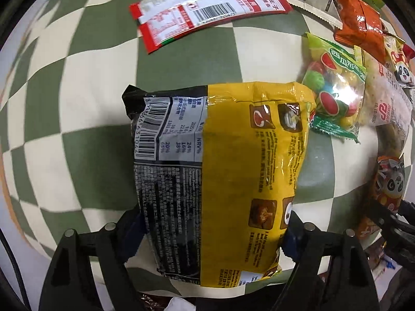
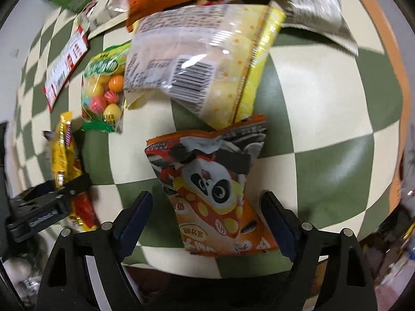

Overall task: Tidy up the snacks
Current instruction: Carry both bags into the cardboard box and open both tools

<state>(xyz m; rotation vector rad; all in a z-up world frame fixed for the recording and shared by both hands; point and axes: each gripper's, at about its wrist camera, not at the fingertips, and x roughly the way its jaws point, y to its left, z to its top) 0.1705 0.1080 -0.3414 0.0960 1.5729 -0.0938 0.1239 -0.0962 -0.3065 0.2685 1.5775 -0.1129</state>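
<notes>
My left gripper (image 1: 212,233) is shut on a yellow and black noodle packet (image 1: 220,160), one finger on each side of its lower part. The packet hangs over the green and cream checked cloth (image 1: 77,103). My right gripper (image 2: 207,220) is open, its fingers on either side of an orange panda snack bag (image 2: 215,189) that lies on the cloth without touching them. The left gripper with the yellow packet (image 2: 64,160) shows at the left of the right wrist view.
A red and white sachet (image 1: 207,10) lies at the back. A fruit candy bag (image 1: 334,96), an orange packet (image 1: 360,23), a clear and yellow bun packet (image 2: 202,59) and more snacks are heaped to the right. The table edge (image 2: 396,103) runs along the far right.
</notes>
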